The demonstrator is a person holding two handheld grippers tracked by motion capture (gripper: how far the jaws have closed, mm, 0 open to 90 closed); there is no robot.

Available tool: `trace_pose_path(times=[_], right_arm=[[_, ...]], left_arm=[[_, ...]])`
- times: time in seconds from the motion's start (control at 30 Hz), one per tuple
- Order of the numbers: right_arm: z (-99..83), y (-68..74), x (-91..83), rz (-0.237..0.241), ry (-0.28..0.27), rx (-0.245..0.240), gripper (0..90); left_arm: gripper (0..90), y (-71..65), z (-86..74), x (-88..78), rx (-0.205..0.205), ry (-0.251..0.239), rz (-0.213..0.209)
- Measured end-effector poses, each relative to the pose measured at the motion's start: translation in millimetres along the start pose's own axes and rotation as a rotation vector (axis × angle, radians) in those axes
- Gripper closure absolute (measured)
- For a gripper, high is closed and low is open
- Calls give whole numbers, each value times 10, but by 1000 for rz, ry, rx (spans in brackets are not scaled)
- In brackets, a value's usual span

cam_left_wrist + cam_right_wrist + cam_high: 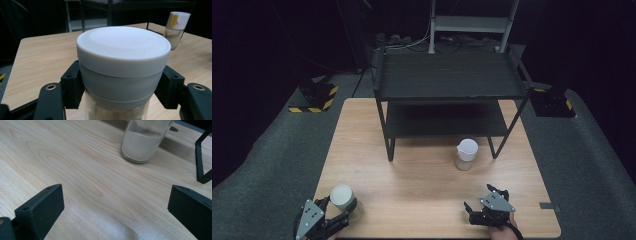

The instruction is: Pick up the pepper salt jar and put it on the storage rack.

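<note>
A glass jar with a wide white lid point(123, 50) stands at the table's front left corner point(343, 196). My left gripper point(122, 87) is shut on it, one black pad point(72, 82) pressed against each side just under the lid. A second jar with a white spouted lid point(466, 155) holds pale powder and stands in front of the rack; it is also far right in the left gripper view point(176, 27). My right gripper point(484, 199) hovers low at the front right, open point(115, 202), with bare wood between its jaws and the powder jar point(143, 142) ahead.
A black two-tier rack point(447, 75) stands on the back half of the wooden table point(412, 175); one of its legs point(201, 162) is right of the powder jar. A metal frame point(472, 25) and cables lie behind. Grey carpet surrounds the table.
</note>
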State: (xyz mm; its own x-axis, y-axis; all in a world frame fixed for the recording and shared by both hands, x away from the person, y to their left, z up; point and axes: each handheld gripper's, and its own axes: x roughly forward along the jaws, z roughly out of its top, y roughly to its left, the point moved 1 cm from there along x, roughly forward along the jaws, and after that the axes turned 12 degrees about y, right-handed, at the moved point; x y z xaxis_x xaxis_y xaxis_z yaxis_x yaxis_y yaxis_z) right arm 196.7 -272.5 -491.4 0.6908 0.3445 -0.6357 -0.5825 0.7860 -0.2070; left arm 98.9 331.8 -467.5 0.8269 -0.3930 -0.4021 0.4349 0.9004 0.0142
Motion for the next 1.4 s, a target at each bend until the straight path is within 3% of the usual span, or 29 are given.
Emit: trace_pose_path(times=[0.23, 0.4, 0.63, 0.87, 1.17, 1.4], right_arm=[[3, -2, 1, 1, 2, -1, 0], [0, -6, 1, 2, 0, 5, 0], [3, -5, 2, 2, 2, -1, 0], [6, -1, 2, 2, 3, -8, 0], [-3, -13, 0, 7, -2, 2, 0], [-12, -19, -3, 8, -6, 4, 0]], left_arm=[[346, -104, 213, 18, 33, -18, -10], [345, -101, 327, 49, 18, -41, -42], [346, -134, 578, 98, 48, -76, -67], [345, -195, 808, 159, 76, -87, -63], [345, -255, 1149, 252, 87, -141, -91], [345, -302, 1382, 324, 107, -155, -105]])
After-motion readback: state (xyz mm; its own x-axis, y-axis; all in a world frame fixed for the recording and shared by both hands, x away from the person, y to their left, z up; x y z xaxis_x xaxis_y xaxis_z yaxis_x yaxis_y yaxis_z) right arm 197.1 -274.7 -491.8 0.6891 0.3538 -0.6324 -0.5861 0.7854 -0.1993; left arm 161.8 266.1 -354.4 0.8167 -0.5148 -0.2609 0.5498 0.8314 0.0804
